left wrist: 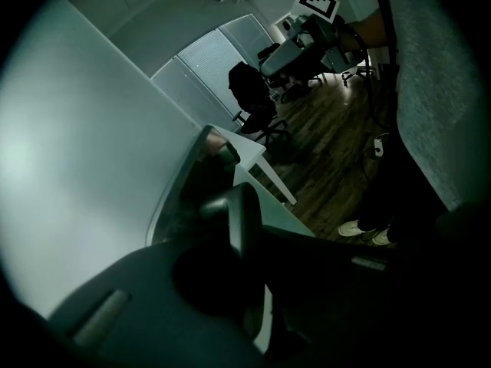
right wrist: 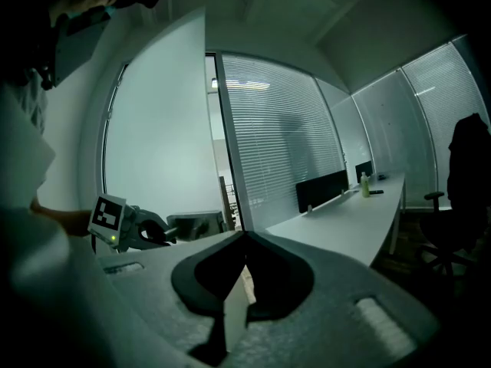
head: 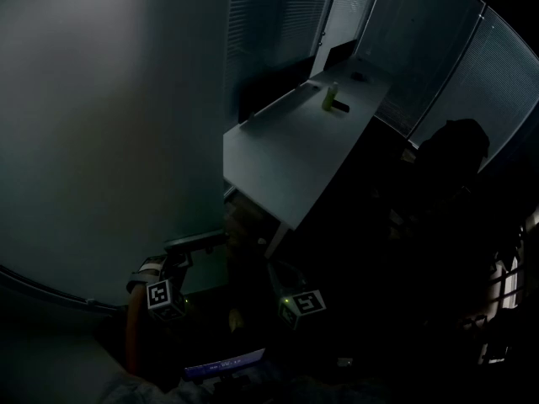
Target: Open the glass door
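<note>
- Dim room. The glass door [head: 101,141] is the frosted panel filling the person's left side. In the right gripper view its free edge stands off the frame [right wrist: 228,144] with a lit gap between, so I judge it partly swung.
- Jaws of the left hand-held gripper [left wrist: 235,204] are together, with nothing made out between them. The tip is just beside the door's edge; contact or not, cannot tell.
- Jaws of the right hand-held gripper [right wrist: 242,245] are closed on nothing. It points across toward the left one and the door, apart from both.
- A white desk surface [head: 286,162] lies close on the right, its near corner by the door's edge. A bottle [head: 330,97] stands far along it, and a chair [head: 450,154] with a dark garment is beyond.
- Risk: closed jaws give no hold, so any push bears on smooth glass and the tip could skate off the edge.
- Risk: if the leaf swings toward the desk, its edge could strike that near corner — the clearance looks small.
- Risk: in this low light the glass edge reads poorly, so the tip may land on the frame instead.
</note>
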Demonstrator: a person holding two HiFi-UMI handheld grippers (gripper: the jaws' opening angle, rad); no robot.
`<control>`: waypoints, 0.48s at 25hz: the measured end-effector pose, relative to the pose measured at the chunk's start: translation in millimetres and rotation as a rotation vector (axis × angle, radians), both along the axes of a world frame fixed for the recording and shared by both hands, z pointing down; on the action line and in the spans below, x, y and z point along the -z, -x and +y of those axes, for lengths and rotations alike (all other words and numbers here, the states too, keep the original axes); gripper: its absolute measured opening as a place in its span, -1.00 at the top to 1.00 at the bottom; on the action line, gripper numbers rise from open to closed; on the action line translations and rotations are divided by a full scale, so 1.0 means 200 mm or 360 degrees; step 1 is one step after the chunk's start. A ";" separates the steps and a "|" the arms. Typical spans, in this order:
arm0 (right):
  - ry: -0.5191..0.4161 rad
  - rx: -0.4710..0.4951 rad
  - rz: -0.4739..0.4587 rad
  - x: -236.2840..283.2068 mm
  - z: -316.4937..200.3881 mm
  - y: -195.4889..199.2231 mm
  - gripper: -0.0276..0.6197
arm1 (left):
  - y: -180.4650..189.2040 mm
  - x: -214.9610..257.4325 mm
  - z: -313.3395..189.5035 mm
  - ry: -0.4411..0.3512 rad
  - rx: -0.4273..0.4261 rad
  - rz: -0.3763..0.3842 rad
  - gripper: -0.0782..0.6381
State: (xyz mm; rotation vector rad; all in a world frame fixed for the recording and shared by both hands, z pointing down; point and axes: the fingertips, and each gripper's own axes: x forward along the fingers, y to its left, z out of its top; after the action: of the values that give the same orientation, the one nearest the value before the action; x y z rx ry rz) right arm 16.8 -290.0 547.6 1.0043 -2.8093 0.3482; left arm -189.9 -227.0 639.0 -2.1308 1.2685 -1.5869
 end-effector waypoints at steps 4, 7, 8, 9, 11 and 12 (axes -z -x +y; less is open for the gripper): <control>0.0002 -0.0034 0.0007 -0.01 0.08 -0.05 0.91 | -0.06 0.00 0.05 -0.0009 -0.0037 -0.0007 0.66; -0.0002 -0.0057 0.0002 -0.01 0.13 -0.09 0.91 | -0.09 0.00 0.09 -0.0007 -0.0058 -0.0009 0.66; -0.0006 -0.0066 -0.0002 0.00 0.15 -0.09 0.91 | -0.10 0.00 0.10 -0.0007 -0.0065 -0.0010 0.66; -0.0007 -0.0075 -0.0006 0.01 0.16 -0.10 0.91 | -0.10 0.01 0.11 -0.0008 -0.0073 -0.0011 0.66; -0.0008 -0.0091 -0.0012 0.01 0.19 -0.12 0.91 | -0.11 0.01 0.13 -0.0009 -0.0087 -0.0013 0.66; -0.0009 -0.0098 -0.0012 0.01 0.21 -0.13 0.91 | -0.12 0.00 0.14 -0.0007 -0.0093 -0.0015 0.66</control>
State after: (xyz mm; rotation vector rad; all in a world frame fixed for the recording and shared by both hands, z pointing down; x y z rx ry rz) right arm 42.2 -248.4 545.6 1.0950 -2.7924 0.3520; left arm -165.8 -198.8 638.1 -2.1347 1.1950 -1.5673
